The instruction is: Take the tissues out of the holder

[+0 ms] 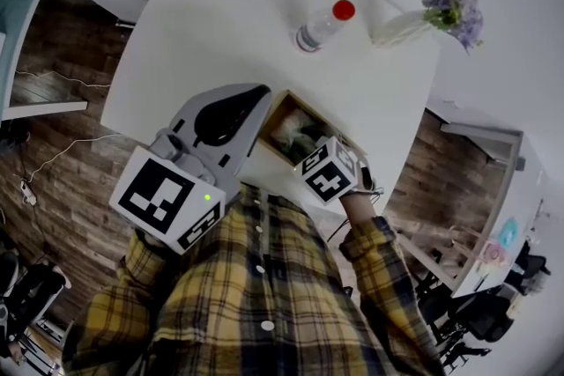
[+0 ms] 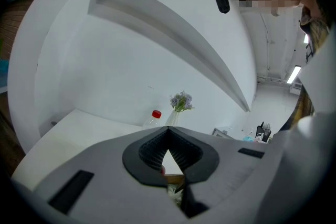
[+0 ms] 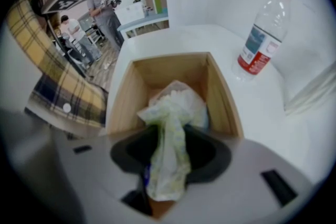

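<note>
Centre left, my left gripper (image 1: 256,97) hangs closed and empty just beside the wooden holder (image 1: 280,112) on the white tabletop (image 1: 220,13), out of the way, I judge. At right, my right gripper (image 3: 168,160) is clamped on a crumpled tissue (image 3: 170,123) rising from the holder, ready to lift.

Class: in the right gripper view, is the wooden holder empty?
No: crumpled white tissue sits in the open wooden box holder, gripped by the right gripper.

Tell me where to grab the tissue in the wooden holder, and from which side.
Grip the tissue by its bunched, twisted tail that sticks up out of the wooden holder, coming from above through the open top: the walls close off every side. The right gripper is shut on that tail.
</note>
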### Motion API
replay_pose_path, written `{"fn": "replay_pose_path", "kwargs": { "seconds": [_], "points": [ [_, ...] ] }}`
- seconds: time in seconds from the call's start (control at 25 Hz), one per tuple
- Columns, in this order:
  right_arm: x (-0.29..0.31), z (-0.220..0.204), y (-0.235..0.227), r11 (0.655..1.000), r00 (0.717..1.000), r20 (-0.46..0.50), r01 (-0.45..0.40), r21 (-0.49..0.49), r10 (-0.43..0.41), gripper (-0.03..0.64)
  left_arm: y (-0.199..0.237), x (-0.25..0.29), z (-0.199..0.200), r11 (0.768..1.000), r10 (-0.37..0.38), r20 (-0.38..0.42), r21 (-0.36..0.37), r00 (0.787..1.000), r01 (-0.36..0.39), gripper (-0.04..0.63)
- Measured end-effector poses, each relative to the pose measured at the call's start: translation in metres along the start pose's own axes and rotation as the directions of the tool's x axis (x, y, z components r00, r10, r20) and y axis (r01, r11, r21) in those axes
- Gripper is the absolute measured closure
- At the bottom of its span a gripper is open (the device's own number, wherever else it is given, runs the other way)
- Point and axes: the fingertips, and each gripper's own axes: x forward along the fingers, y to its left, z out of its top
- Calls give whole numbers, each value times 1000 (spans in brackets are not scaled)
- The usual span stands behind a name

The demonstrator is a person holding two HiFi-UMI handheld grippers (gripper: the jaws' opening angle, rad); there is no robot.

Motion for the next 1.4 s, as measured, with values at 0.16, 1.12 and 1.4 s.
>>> {"fn": "replay_pose_path", "kwargs": {
  "seconds": [0.16,1.12,1.4],
  "points": [
    [-1,-1,0,1000,1000,21,13,-19,-12,449,-7,1,0,1000,-10,-3,12,1000,10,591],
    [-50,13,-5,997,985,170,30,69,-41,578,-23,6,6,997,-43,-16,65,999,44,591],
    [-99,27,-4,993,954,284,70,94,-94,578,-40,18,9,991,-93,-34,94,995,96,591]
  ]
}}
